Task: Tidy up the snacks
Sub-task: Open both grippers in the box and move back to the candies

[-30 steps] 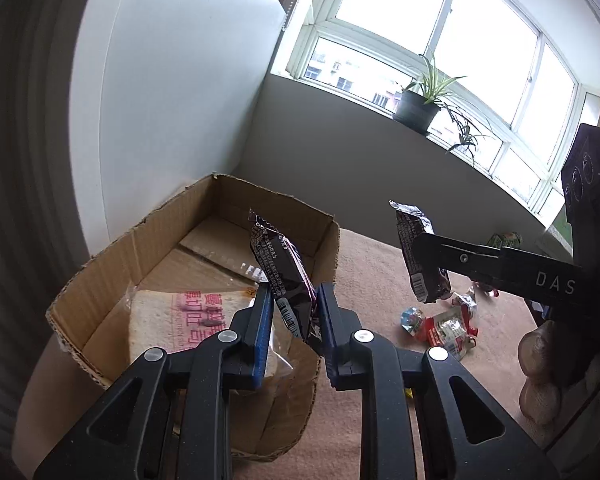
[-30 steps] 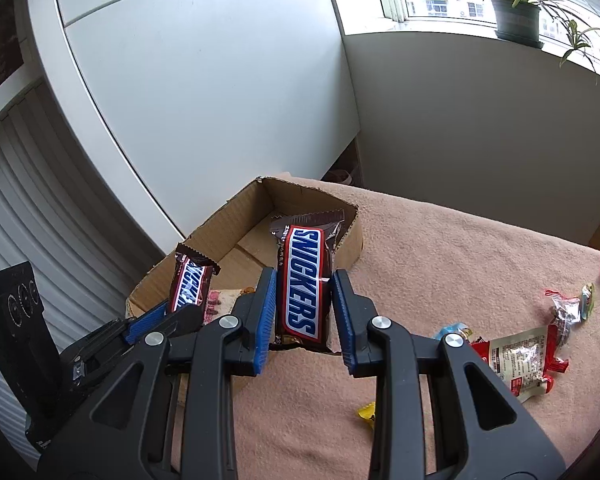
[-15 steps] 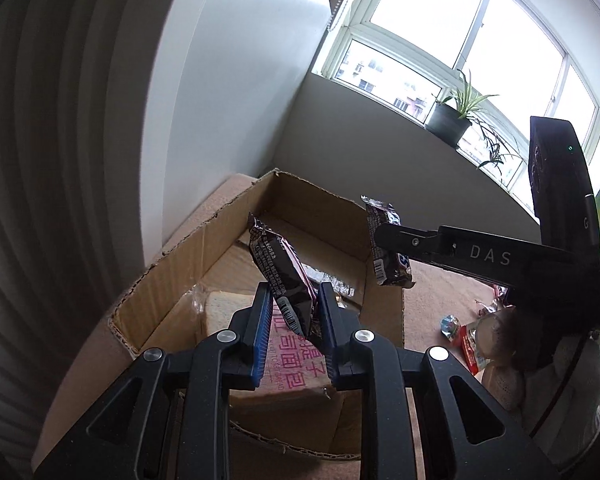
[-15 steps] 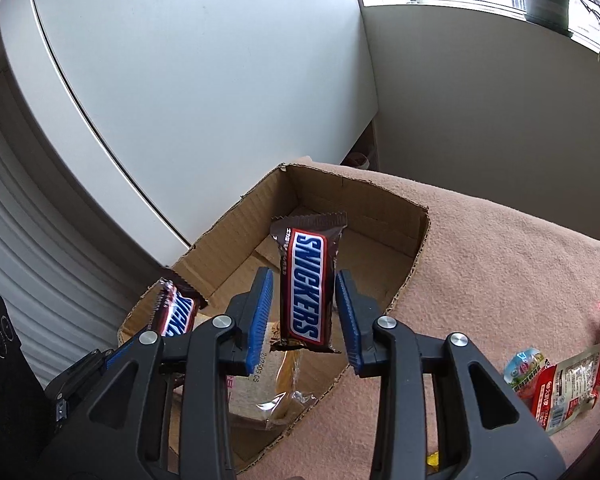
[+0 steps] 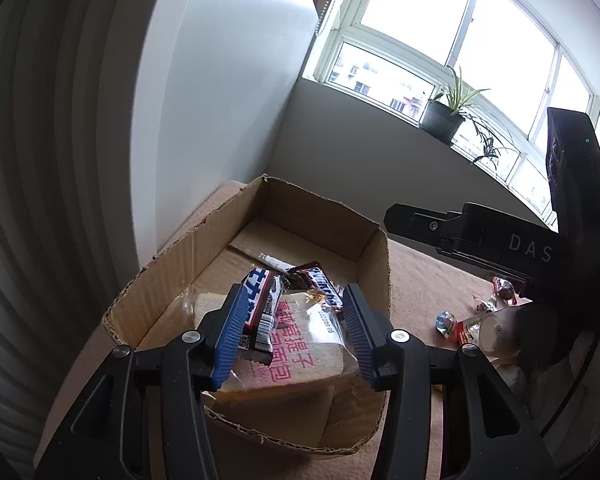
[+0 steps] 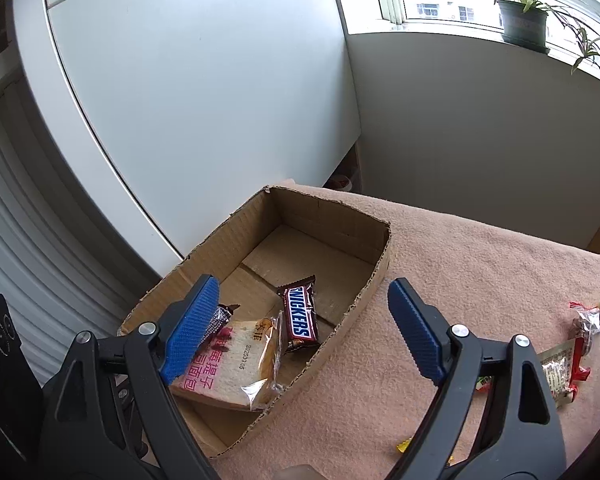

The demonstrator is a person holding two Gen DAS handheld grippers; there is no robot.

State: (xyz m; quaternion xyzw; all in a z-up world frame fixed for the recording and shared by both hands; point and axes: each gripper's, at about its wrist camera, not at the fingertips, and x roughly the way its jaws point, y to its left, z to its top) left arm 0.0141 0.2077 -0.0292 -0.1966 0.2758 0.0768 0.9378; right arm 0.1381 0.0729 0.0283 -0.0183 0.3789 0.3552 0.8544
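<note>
An open cardboard box [image 6: 342, 216] [image 5: 376, 264] stands on the pink cloth. In it lie a wrapped bread slice [image 6: 236, 364] [image 5: 300, 344] and two Snickers bars. One bar [image 6: 299, 314] [image 5: 320, 286] lies against the bread's far edge. The other bar [image 5: 260, 312] [image 6: 216, 320] leans by my left gripper's left finger. My left gripper [image 5: 292, 324] is open over the box. My right gripper [image 6: 300, 320] is open wide above the box's right wall.
Loose snack packets [image 6: 568, 356] [image 5: 480, 312] lie on the cloth to the right of the box. A white cabinet [image 6: 204, 92] stands behind the box. A potted plant [image 6: 524, 20] sits on the window sill. The right gripper's black body [image 5: 500, 240] crosses the left wrist view.
Both grippers have opened and let go of their Snickers bars, which now lie in the box. Both grippers came nearer over the box.
</note>
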